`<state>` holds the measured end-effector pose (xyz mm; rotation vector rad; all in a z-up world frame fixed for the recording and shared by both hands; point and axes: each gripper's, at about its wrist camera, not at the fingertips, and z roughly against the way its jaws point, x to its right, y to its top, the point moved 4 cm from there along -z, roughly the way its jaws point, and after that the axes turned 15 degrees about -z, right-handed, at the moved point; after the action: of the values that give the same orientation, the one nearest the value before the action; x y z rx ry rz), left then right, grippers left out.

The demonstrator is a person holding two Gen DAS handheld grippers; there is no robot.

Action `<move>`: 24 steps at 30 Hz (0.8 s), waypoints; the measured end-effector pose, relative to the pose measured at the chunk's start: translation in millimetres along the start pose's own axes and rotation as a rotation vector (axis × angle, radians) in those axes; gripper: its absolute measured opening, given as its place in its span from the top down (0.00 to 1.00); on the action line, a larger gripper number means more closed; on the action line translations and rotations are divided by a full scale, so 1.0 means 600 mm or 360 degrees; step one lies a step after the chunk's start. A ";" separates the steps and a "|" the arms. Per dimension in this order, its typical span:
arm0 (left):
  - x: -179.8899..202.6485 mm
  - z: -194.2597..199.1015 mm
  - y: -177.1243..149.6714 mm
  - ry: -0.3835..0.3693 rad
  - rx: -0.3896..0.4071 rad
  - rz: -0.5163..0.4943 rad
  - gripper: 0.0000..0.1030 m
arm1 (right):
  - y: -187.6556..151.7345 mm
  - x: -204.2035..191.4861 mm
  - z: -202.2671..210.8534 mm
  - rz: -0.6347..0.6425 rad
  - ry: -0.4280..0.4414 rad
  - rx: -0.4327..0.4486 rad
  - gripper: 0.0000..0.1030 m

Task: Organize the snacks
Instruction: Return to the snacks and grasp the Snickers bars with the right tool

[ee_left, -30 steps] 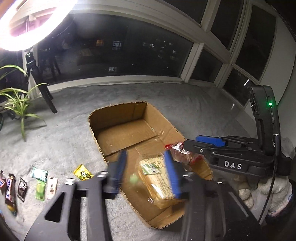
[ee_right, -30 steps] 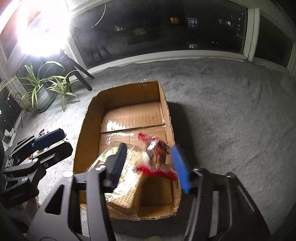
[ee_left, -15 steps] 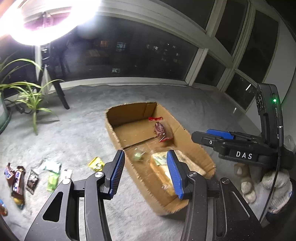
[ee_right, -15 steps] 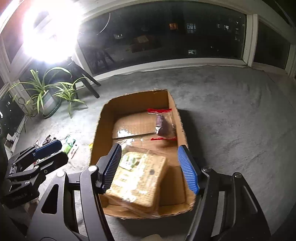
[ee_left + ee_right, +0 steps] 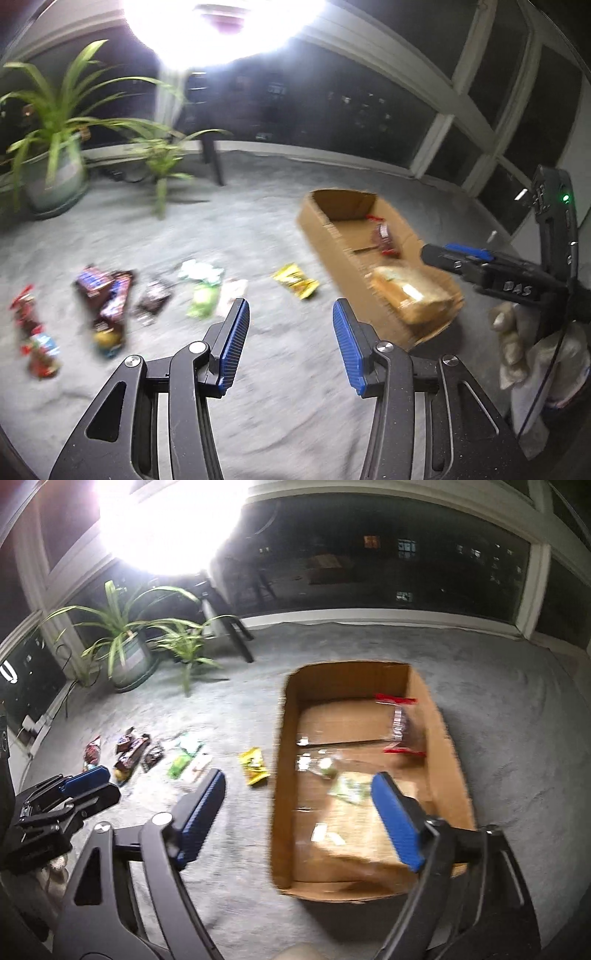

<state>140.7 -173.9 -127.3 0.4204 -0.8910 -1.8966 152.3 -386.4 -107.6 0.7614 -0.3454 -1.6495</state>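
Observation:
An open cardboard box (image 5: 282, 775) (image 5: 325, 236) sits on the grey carpet. In it lie a tan bread pack (image 5: 351, 834) (image 5: 410, 291) and a clear red-edged snack bag (image 5: 400, 723) (image 5: 384, 236). A yellow packet (image 5: 295, 279) (image 5: 254, 766) lies left of the box. Further left is a row of loose snacks: green packets (image 5: 203, 299), a dark packet (image 5: 153, 297), chocolate bars (image 5: 105, 291), red packets (image 5: 31, 332). My left gripper (image 5: 290, 345) is open and empty above the carpet. My right gripper (image 5: 299, 821) is open and empty over the box's left wall.
Two potted plants (image 5: 55, 147) (image 5: 129, 646) and a tripod leg (image 5: 240, 638) under a bright ring light stand by the dark windows at the back. Grey carpet (image 5: 517, 738) spreads to the right of the box.
Both grippers have let go of their snacks, which now lie in the box. Both have pulled back, and the left view has swung left toward the snack row.

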 end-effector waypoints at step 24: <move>-0.275 0.139 -0.197 0.0395 -0.0117 0.0436 0.63 | -0.110 -0.284 -0.118 0.0364 0.0342 -0.0373 0.40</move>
<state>94.0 35.6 -171.9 0.4539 -0.6747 -1.5816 158.3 -195.5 -151.0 0.6865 -0.0804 -1.3507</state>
